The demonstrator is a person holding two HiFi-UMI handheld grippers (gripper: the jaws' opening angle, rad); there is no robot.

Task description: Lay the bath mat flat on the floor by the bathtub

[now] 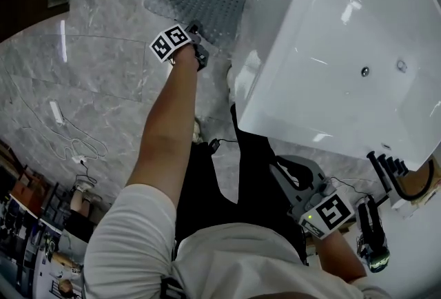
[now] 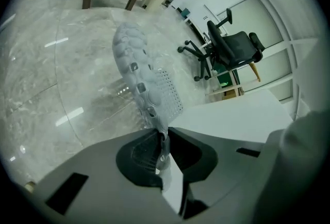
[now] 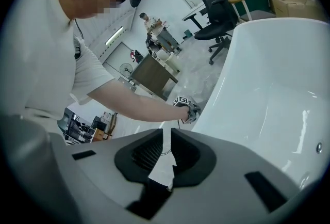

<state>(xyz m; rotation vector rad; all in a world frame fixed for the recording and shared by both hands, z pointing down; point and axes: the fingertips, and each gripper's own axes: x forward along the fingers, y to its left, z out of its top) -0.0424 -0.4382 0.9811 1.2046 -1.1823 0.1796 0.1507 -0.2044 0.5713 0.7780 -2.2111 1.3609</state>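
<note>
Pinching the mat [image 2: 142, 78] by its edge, my left tongs [image 2: 162, 140] hold it drooping onto the floor [image 1: 103, 49] beside the tub [image 1: 344, 49]. It looks soft and floppy, so I'd grip the corners. My right tongs [image 3: 166, 150] are narrow and empty.

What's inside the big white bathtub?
Inside the bathtub only its bare white bottom shows, with a drain and a small round fitting. Its far end runs out of the picture, so that part is unseen.
</note>
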